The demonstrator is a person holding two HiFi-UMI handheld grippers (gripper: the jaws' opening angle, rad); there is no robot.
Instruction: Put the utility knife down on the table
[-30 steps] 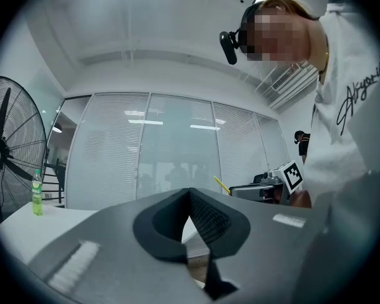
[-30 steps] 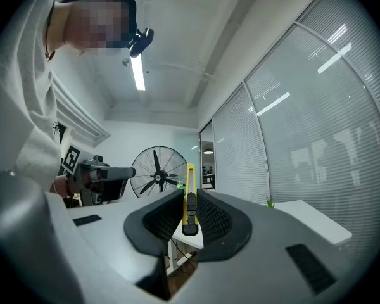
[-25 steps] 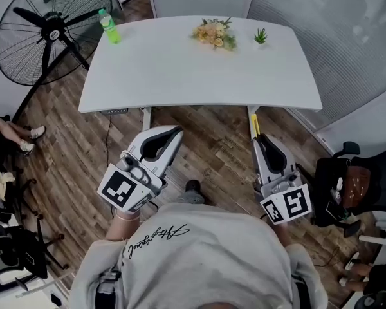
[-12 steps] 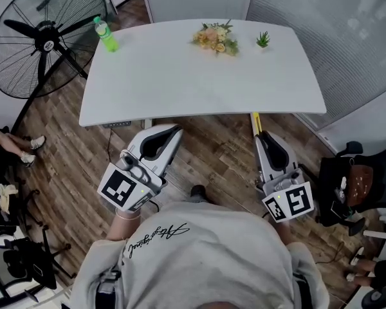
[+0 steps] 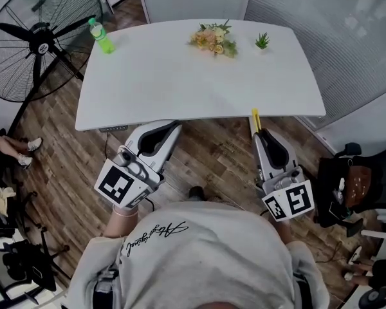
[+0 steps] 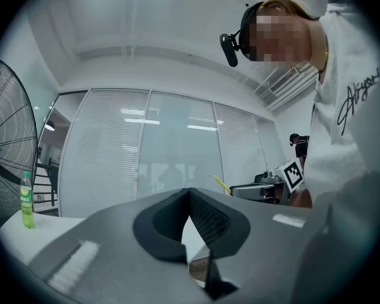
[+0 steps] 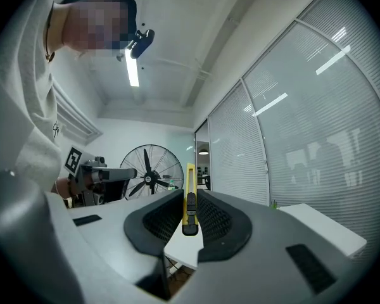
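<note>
A yellow utility knife [image 7: 189, 183] stands upright between the pads of my right gripper [image 7: 190, 198], which is shut on it. In the head view the knife [image 5: 255, 117] sticks out ahead of the right gripper [image 5: 260, 134], and its tip is at the front edge of the white table [image 5: 199, 76]. My left gripper [image 5: 169, 127] is held level at the table's front edge, left of the middle. In the left gripper view its tips [image 6: 189, 192] meet with nothing between them.
On the table stand a green bottle [image 5: 100, 36] at the far left corner, a bunch of flowers [image 5: 212, 37] and a small potted plant [image 5: 262, 41] at the far edge. A large floor fan [image 5: 38, 37] stands left of the table. A dark chair [image 5: 347, 185] is at the right.
Both grippers have moved forward from over the wooden floor to the table's front edge. The knife stays gripped, and its tip now reaches the edge.
</note>
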